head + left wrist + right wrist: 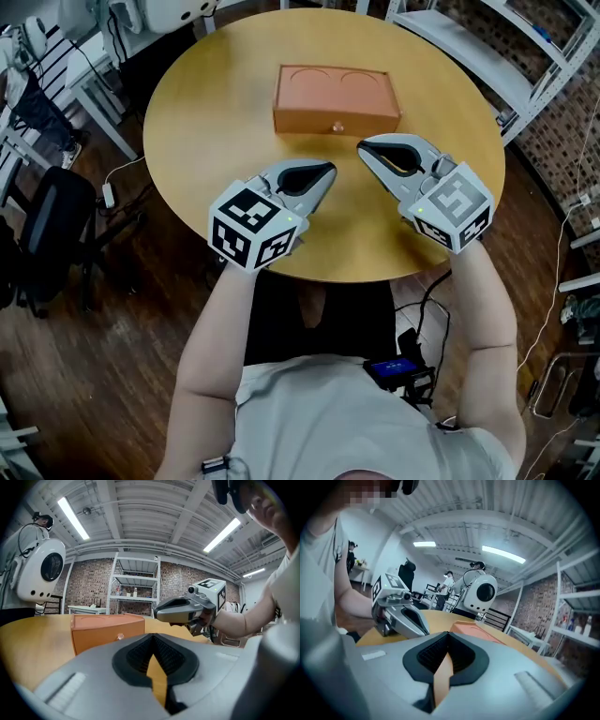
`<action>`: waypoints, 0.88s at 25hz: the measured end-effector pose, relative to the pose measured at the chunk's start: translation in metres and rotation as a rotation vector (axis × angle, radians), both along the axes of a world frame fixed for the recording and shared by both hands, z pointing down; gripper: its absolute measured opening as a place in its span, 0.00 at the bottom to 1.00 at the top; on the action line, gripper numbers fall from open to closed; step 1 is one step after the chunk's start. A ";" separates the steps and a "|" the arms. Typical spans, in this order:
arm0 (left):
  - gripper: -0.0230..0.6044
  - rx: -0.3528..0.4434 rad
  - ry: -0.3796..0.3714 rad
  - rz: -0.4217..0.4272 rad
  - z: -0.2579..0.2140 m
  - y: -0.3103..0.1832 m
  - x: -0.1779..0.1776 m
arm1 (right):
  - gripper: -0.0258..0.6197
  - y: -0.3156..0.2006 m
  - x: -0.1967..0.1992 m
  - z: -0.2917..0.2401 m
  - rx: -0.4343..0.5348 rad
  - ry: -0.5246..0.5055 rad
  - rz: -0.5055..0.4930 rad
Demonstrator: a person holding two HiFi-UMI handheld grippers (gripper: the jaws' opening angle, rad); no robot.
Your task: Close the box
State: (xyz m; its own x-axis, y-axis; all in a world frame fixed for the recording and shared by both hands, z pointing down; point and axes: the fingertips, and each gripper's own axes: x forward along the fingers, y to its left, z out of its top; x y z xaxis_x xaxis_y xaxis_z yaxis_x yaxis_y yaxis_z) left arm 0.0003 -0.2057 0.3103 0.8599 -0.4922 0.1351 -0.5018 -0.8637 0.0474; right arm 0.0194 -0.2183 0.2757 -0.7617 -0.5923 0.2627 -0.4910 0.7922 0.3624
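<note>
An orange-brown box stands on the round wooden table, toward its far side. Its lid lies flat, and a small knob shows on the front face. My left gripper hovers in front of the box, a little to the left, shut and with nothing in it. My right gripper is shut and holds nothing too, its tip close to the box's front right. The left gripper view shows the box and the right gripper beyond my shut left gripper. The right gripper view shows the box and the left gripper past my shut right gripper.
A black chair and white chairs stand on the floor at the left. Metal shelving runs along the right, by a brick wall. Cables lie on the wooden floor. The table's near edge is just below both grippers.
</note>
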 end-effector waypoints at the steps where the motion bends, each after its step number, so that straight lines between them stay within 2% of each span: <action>1: 0.04 -0.001 -0.001 0.000 -0.001 -0.001 0.001 | 0.04 0.002 0.001 0.001 -0.032 -0.041 -0.008; 8: 0.04 -0.004 -0.001 -0.002 -0.002 -0.005 0.005 | 0.04 0.002 0.011 0.025 -0.224 -0.266 -0.026; 18: 0.04 -0.005 -0.002 -0.003 -0.003 -0.008 0.014 | 0.04 -0.002 0.025 0.034 -0.284 -0.368 -0.040; 22: 0.04 -0.004 0.000 -0.002 -0.002 -0.007 0.011 | 0.04 -0.001 0.023 0.036 -0.290 -0.377 -0.041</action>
State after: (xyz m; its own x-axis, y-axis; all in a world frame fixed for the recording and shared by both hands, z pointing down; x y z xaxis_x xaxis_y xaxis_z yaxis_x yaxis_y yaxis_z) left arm 0.0117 -0.2127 0.3082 0.8588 -0.4937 0.1367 -0.5038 -0.8623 0.0505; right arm 0.0420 -0.2190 0.3114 -0.8570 -0.5026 0.1141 -0.5118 0.8559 -0.0740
